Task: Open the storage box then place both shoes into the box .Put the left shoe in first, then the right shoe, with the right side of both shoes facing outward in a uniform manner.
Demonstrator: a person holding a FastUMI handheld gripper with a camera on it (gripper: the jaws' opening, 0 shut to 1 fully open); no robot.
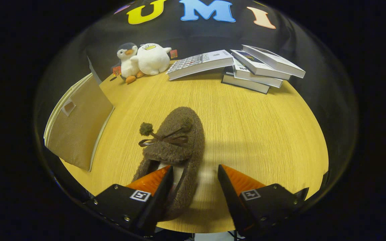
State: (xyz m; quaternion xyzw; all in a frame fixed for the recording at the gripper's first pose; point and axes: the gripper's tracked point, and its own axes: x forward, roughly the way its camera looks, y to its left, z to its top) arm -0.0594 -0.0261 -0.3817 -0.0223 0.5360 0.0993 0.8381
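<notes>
**Shoe straddled at the heel, grip not yet made**

Shoe (174, 147), a brown fuzzy slipper with a bow and pompom, lies on the wooden table (263, 134) near its front edge, toe pointing toward the far edge. The gripper (194, 175) is released: its fingers stand apart, one over the shoe's opening at the heel end, the other outside the shoe's side wall above bare table. That wall sits between them, and neither finger visibly presses on it. Whether this is the left or the right shoe cannot be told.

The storage box (79, 124), a beige fabric one, stands at the table's left edge, well apart from the shoe. Its panel with a small pull looks raised, so it is hard to say whether the box is open. At the far edge sit two plush toys (144, 60) and a pile of books (246, 67).

Risks, as I judge them:
- The soft wall may fold when pinched, so the shoe could sag or slip out during the lift.
- Held at the heel only, the toe would likely droop and catch the box's rim.
- A twist in the grip could leave the wrong side facing outward.
- If the box is shut, carrying the shoe over would stall.
</notes>
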